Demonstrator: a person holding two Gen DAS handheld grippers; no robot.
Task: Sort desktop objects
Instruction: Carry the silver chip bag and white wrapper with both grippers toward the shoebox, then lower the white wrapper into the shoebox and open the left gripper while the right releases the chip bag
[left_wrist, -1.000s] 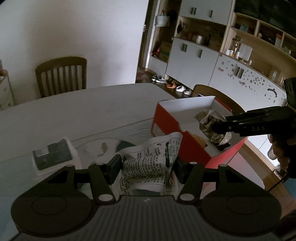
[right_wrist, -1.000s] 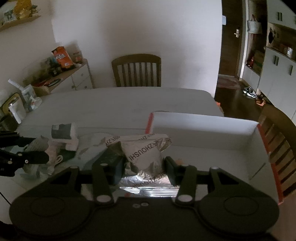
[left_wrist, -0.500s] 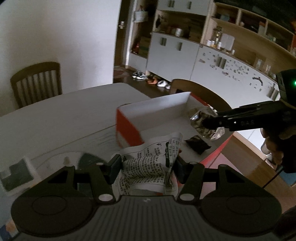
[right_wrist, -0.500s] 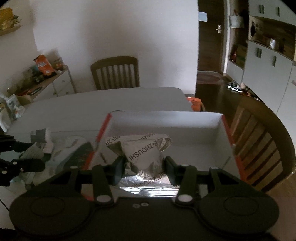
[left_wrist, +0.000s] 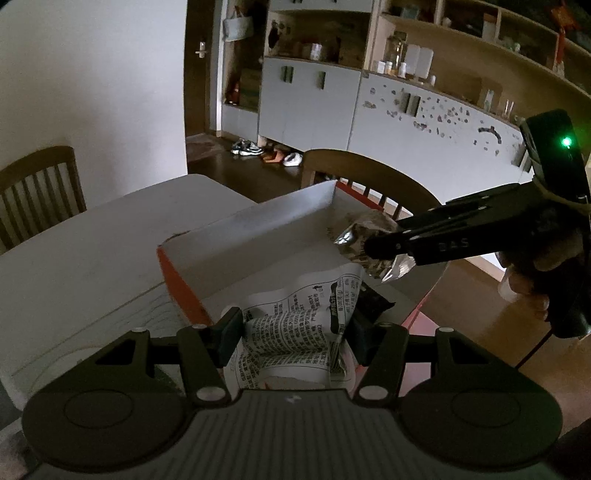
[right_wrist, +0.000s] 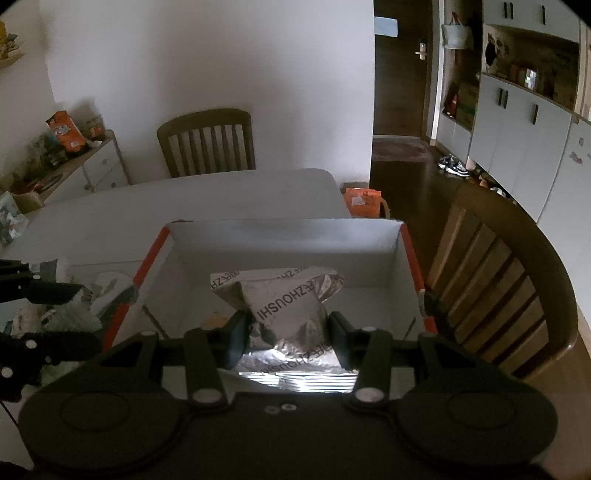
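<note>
My left gripper (left_wrist: 295, 332) is shut on a white printed snack packet (left_wrist: 299, 332) and holds it over the near end of the red box (left_wrist: 177, 273) with a white inside. My right gripper (right_wrist: 286, 334) is shut on a silver foil packet (right_wrist: 288, 302) and holds it above the inside of the same box (right_wrist: 406, 251). In the left wrist view the right gripper (left_wrist: 373, 251) shows from the side with the foil packet (left_wrist: 354, 236) over the box's far end. A dark wrapper (left_wrist: 373, 301) lies in the box.
The box stands on a white table (left_wrist: 74, 266) near its edge. Wooden chairs (right_wrist: 498, 288) stand beside and behind the table (right_wrist: 207, 144). Other loose packets and a tissue pack (right_wrist: 66, 306) lie left of the box. A side cabinet (right_wrist: 74, 162) stands far left.
Both grippers have moved with their packets toward and over the red box. The left gripper swung right, so the tissue pack left its view.
</note>
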